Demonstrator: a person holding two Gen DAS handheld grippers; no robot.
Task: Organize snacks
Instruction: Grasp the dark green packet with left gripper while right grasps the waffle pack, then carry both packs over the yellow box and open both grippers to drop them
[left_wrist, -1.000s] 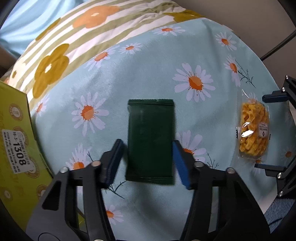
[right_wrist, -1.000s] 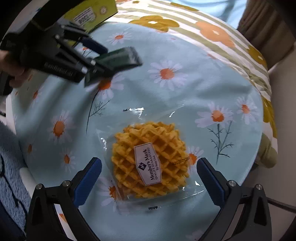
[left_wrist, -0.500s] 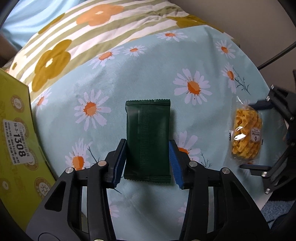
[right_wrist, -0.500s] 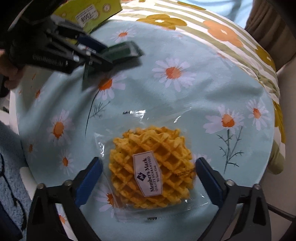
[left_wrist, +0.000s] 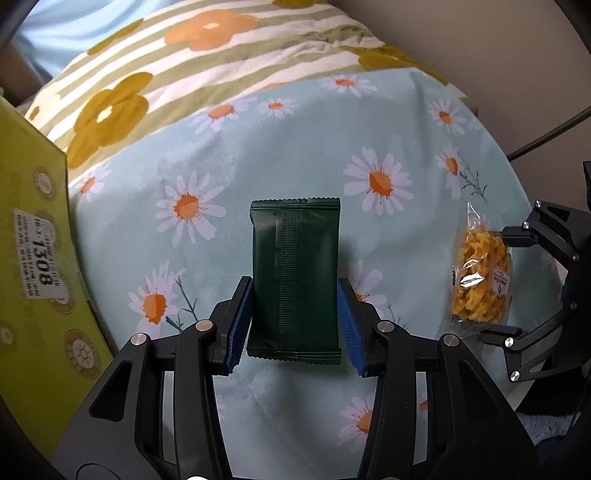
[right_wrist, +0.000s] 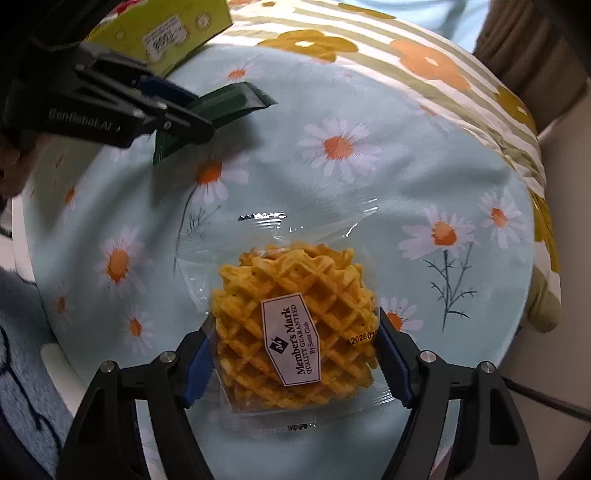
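Snacks here are two: a dark green packet (left_wrist: 295, 284) and a clear-wrapped waffle (left_wrist: 482, 275), both over the daisy-print tabletop (left_wrist: 258, 158).

Left wrist view: the left claw (left_wrist: 295, 326) is shut on the green packet, its blue pads pressed to the two long edges near the lower end. The packet's long axis runs straight ahead, along the fingers. A yellow-green box (left_wrist: 33, 258) stands just to the left, so this hand looks the nearer one to it, and I judge the carry goes leftward. The waffle lies well to the right, between the right claw's (left_wrist: 511, 280) fingers.

Right wrist view: the waffle (right_wrist: 295, 332) lies flat on the tabletop (right_wrist: 424, 166), squarely between the fingers of the right claw (right_wrist: 291, 356). Its jaws are closing; the pads already meet the wrapper's sides, though how firmly I cannot tell. Up left, the left claw (right_wrist: 177, 107) holds the packet (right_wrist: 221, 107) tilted above the cloth, just before the box (right_wrist: 166, 26).
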